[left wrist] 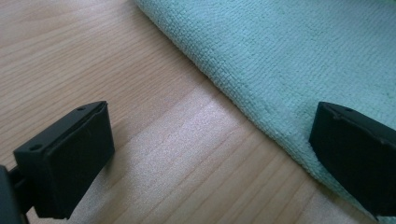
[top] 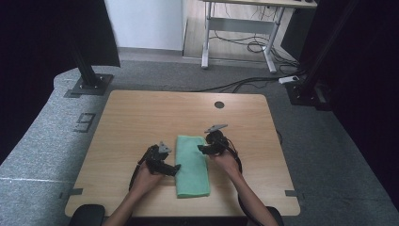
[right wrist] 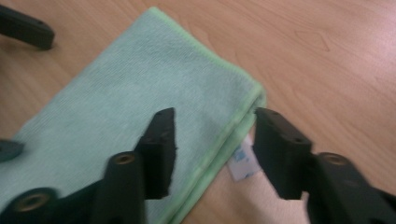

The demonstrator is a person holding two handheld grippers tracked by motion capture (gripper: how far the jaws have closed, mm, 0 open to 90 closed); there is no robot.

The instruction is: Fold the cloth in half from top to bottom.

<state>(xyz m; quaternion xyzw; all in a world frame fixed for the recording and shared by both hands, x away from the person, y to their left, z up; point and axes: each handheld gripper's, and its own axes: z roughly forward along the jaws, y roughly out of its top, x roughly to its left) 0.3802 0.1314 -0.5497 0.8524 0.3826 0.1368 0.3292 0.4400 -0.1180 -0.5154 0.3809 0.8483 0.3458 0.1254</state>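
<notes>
Tool jaws on the right (right wrist: 212,154) were seen half parted above the near right edge of the folded green cloth (top: 192,165), with the stacked hems and a small white label (right wrist: 243,164) lying between them but not yet pinched; no pad was pressing on the fabric. The left tool (left wrist: 210,154) was held with its jaws wide apart and nothing gripped, one jaw over bare wood and the other over the cloth's left edge. The cloth was lying flat as a long narrow rectangle near the front middle of the table (top: 141,117), between the two hands. The step was judged to be the taking up of the cloth's edges for a further fold. For the next move, the right tool would have to be lowered until the layered edge was caught between the pads, and the left one brought onto its own edge likewise. Little was found around: a dark round grommet (top: 219,104) far back on the table, well apart, and a desk frame with cables (top: 254,44) on the floor beyond. Nothing was seen in the way, though only the top layer might be caught.
</notes>
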